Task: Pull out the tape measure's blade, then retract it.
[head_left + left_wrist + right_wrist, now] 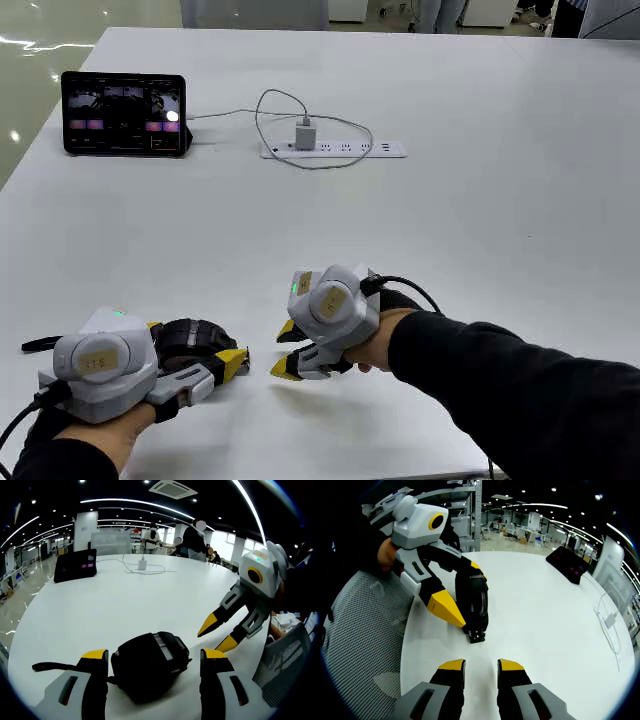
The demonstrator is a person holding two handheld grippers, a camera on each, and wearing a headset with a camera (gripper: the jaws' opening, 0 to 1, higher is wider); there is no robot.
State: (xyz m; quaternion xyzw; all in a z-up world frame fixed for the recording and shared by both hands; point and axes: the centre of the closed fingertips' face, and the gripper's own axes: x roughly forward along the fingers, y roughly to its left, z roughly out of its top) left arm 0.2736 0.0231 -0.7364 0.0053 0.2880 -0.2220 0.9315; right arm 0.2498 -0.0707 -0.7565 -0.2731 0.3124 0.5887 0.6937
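The black tape measure [150, 665] lies on the near left part of the white table [420, 220], its strap [50, 666] trailing off to the left. The left gripper [155, 655] brackets the case, one yellow-tipped jaw close on each side; I cannot tell whether they press it or only stand beside it. A small black tab at the end of the case points toward the right gripper [482, 666]. That gripper sits just to the right, near but apart from the tape measure, its jaws a narrow gap apart and pinching nothing. Far across the table, a tablet [125, 112] stands at the left. Beside it lies a power strip [335, 150] with a charger [305, 133] and a looped white cable [262, 110].
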